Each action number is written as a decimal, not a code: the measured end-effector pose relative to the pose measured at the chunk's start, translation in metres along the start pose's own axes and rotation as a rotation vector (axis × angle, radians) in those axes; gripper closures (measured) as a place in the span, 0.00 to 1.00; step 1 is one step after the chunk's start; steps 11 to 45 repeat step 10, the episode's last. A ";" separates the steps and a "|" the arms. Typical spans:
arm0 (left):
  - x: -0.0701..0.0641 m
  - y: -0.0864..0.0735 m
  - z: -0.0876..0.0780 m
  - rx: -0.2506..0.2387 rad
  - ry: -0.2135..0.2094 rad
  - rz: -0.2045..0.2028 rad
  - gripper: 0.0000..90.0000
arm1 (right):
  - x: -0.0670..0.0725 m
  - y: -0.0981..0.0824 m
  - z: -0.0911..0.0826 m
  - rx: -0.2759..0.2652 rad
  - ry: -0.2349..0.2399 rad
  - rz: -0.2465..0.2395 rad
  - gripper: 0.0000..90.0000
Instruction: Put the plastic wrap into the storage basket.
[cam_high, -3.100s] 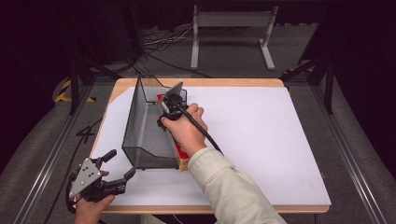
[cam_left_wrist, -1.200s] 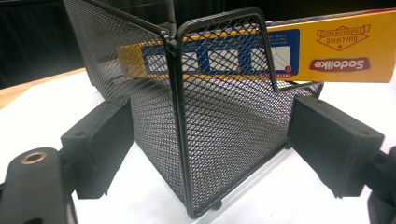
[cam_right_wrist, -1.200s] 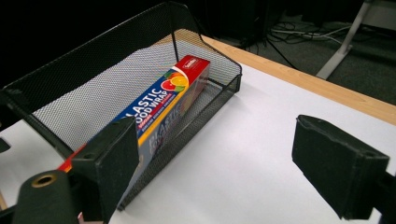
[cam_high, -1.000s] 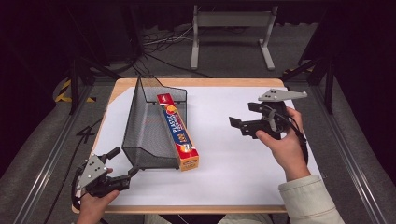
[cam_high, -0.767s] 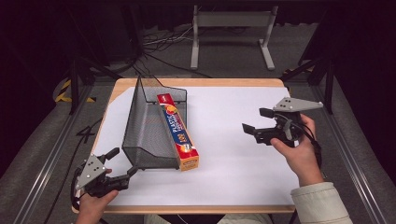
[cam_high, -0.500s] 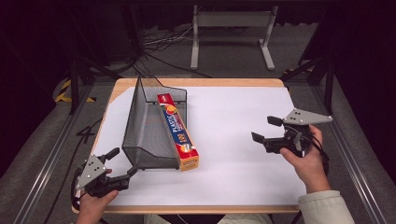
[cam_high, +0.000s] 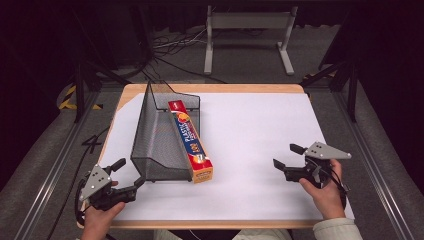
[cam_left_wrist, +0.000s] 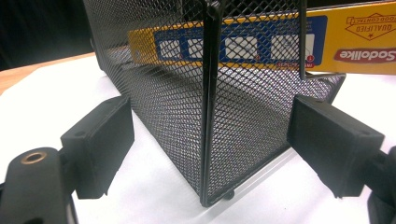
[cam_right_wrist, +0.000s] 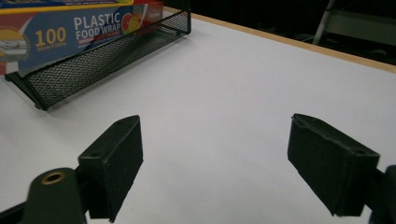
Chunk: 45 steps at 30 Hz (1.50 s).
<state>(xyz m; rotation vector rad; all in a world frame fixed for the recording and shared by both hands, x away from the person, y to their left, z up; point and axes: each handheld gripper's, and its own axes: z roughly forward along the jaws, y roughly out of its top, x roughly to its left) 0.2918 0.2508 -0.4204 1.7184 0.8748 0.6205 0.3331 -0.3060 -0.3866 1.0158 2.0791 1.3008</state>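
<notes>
- Two grippers are out over the white-covered desk (cam_high: 250, 130), each in one of the person's hands, and neither holds anything.
- The left gripper (cam_high: 127, 172) sits at the near left corner of the desk, jaws spread wide and empty; in the left gripper view the near corner of the black mesh tray (cam_left_wrist: 205, 116) stands between the two jaws, touching neither.
- The right gripper (cam_high: 289, 156) is low over the near right part of the desk, well apart from the tray. Its jaws have just been closing a little yet remain well spread, with bare white sheet between them in the right gripper view.
- The mesh tray (cam_high: 160, 135) stands left of centre on the desk, its tall side to the left and its low front wall to the right.
- The box of plastic food wrap (cam_high: 190, 140) lies lengthwise along the tray's low right wall, its near end sticking out past the tray's near corner.
- In the right gripper view the box (cam_right_wrist: 70, 28) shows its blue label above the mesh wall (cam_right_wrist: 102, 56).
</notes>
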 end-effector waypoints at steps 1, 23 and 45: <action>0.000 0.000 0.000 0.003 -0.002 -0.003 0.17 | -0.001 -0.005 0.001 -0.004 -0.002 0.006 0.22; 0.002 0.001 -0.001 -0.006 0.004 -0.008 0.17 | -0.005 -0.027 0.005 0.014 -0.034 0.012 0.20; 0.002 0.001 -0.001 -0.006 0.004 -0.008 0.17 | -0.005 -0.027 0.005 0.014 -0.034 0.012 0.20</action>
